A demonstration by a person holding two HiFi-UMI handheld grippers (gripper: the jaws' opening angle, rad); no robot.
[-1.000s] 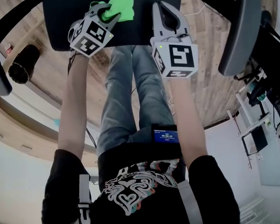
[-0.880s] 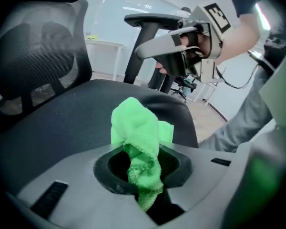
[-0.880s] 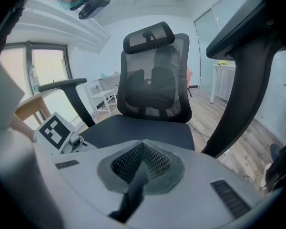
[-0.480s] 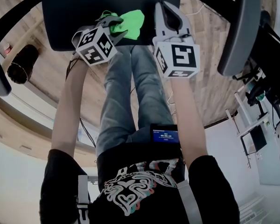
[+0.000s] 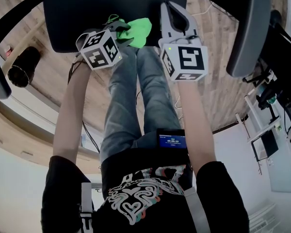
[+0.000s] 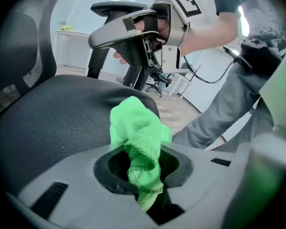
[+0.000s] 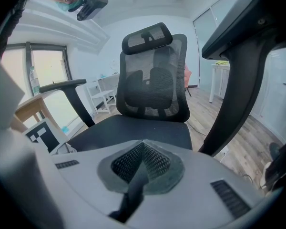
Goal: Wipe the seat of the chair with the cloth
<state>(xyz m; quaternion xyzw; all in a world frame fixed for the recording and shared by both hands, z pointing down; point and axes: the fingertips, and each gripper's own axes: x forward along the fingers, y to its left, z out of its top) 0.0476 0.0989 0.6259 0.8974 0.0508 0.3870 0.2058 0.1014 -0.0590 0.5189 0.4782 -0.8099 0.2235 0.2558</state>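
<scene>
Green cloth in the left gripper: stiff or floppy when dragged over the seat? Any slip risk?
Likely floppy: the cloth crumples into loose folds where the left gripper pinches it. Probably light: the bunch stands past the jaws without sagging. Its fuzzy nap should drag rather than slide on the textured seat, so it may wad up.

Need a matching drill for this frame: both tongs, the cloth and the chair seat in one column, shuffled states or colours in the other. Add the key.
Things:
1. left tongs
2. right tongs
3. cloth
4. chair seat

States or colours:
A. black
B. shut, nothing between them
C. bright green, bunched up
D. shut on a bunched fabric

Pairs: 1-D, 2-B, 3-C, 4-A
</scene>
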